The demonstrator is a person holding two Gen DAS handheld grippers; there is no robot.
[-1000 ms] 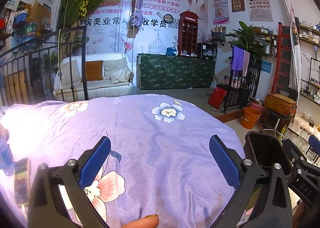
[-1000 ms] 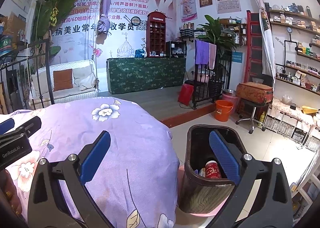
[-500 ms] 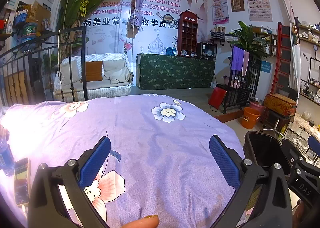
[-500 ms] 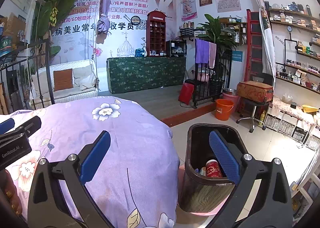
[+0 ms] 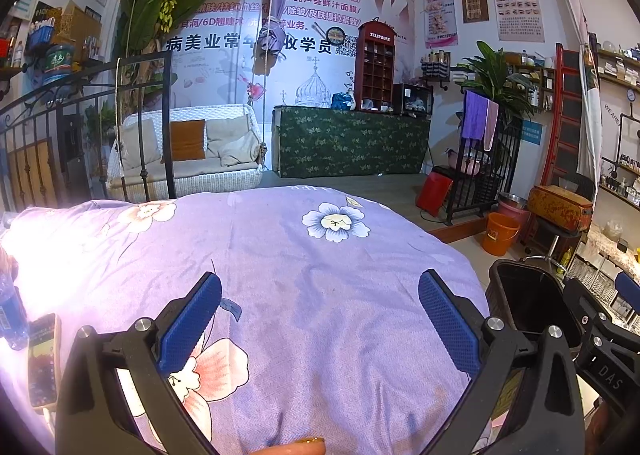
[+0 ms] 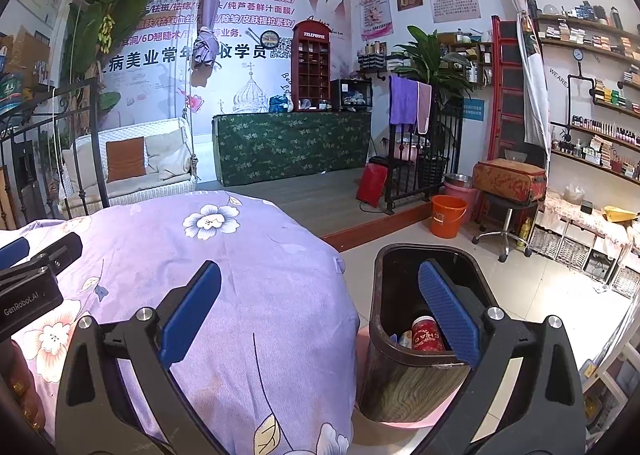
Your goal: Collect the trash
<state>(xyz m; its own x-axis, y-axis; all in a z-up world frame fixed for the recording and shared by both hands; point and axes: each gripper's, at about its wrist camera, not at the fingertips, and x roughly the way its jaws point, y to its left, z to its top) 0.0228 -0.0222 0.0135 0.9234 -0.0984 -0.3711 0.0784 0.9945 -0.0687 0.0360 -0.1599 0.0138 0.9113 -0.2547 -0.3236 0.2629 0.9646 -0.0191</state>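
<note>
Left wrist view: left gripper (image 5: 320, 319) spread wide, empty, above purple floral bedspread (image 5: 320, 255); blue bottle (image 5: 12, 315) and phone (image 5: 42, 363) at far left; dark trash bin (image 5: 532, 307) right of bed.

Right wrist view: right gripper (image 6: 320, 319) wide apart, empty, over bed edge and trash bin (image 6: 400, 379); red cup (image 6: 426, 333) inside bin.
</note>
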